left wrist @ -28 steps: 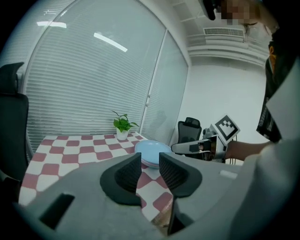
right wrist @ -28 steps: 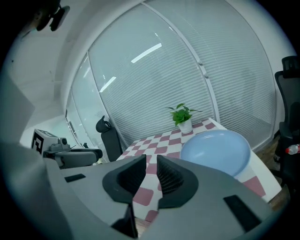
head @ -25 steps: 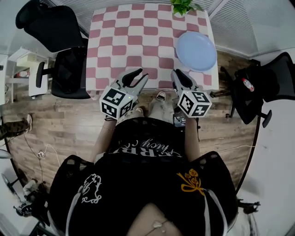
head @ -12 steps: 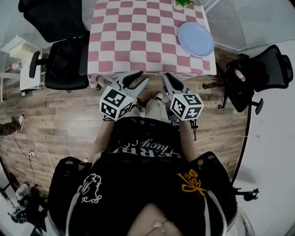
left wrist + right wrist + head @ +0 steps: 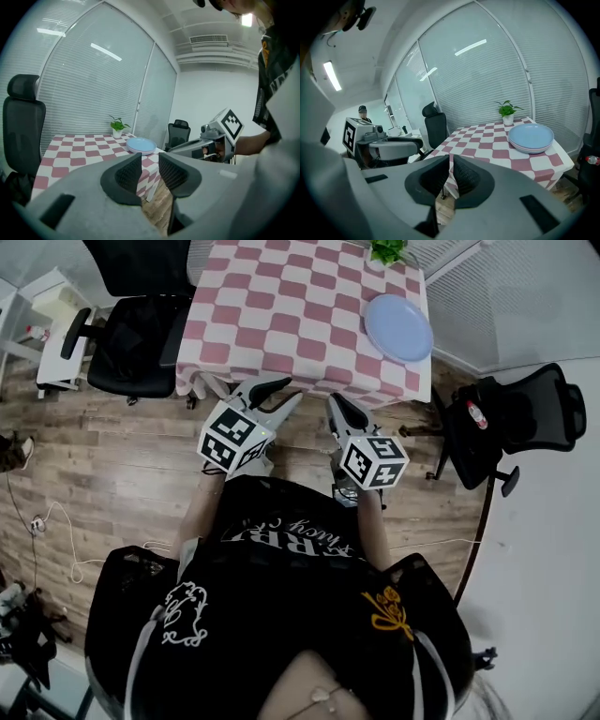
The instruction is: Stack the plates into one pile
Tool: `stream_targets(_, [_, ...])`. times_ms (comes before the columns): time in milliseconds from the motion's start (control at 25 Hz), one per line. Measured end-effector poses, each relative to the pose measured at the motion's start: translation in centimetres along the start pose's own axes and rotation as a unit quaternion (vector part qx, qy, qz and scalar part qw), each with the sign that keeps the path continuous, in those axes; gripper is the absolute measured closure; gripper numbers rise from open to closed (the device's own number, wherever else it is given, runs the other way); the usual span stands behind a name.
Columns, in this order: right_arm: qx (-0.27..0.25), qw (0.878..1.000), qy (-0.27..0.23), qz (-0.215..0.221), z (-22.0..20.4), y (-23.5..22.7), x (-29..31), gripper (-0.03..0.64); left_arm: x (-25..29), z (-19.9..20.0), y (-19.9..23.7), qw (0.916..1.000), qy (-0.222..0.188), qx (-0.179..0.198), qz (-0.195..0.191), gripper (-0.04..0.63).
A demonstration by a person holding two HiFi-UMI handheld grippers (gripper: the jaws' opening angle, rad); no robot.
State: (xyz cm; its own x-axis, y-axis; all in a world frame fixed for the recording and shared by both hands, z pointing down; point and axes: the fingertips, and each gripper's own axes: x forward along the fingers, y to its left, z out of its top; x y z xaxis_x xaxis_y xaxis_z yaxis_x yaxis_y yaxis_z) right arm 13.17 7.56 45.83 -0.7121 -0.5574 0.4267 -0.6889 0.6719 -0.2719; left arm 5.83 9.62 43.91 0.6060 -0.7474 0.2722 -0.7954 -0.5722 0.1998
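Behind plates (image 5: pixel 398 326), half-cropped plant (image 5: pixel 387 249)

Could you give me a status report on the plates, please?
Left claw open, empty. Right claw just closed, empty. Blue plates in one pile on table, right edge. Claws short of table, nothing between.

I get bright, even light from a ceiling strip light (image 5: pixel 332 75) and pale blinds (image 5: pixel 84 93); fisheye warps every edge.
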Motion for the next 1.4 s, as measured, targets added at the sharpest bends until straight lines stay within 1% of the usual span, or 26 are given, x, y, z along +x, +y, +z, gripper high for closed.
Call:
stream_targets(160, [-0.008,1.0,0.005,0.004,-1.4,-1.2,-3.9,0.587,0.8,-0.3,-3.9,1.0,-0.003,-0.006,0.006,0.472])
stream_targets(280, [-0.007,1.0,0.007,0.007,-2.9,-2.0,-6.8,0.589,1.6,-1.2,-7.8,1.0,0.001,-0.009,-0.003,0.472])
stream_targets(440, [-0.011,1.0,0.005,0.009,-4.8,-2.6,-10.3,0.591,2.2,-2.3,-12.7,0.9999,0.006,-0.003,-0.014,0.472])
stream_targets(760, [-0.01,1.0,0.004,0.015,-8.1,-3.7,-15.7,0.592,2.4,-4.5,-19.0,0.9998,0.019,0.004,-0.01,0.472])
stream_targets(1000, [-0.01,1.0,-0.006,0.02,-8.9,-3.5,-17.5,0.592,1.7,-5.4,-21.3,0.9996,0.024,0.011,-0.006,0.472])
stream_targets(1200, [-0.01,1.0,-0.008,0.025,-9.3,-2.9,-18.3,0.592,1.0,-5.6,-22.0,0.9995,0.03,0.012,0.001,0.472])
stream_targets(1400, [-0.022,0.999,-0.007,0.036,-9.4,-2.7,-18.5,0.592,0.8,-5.7,-22.2,0.9995,0.026,0.014,0.014,0.472])
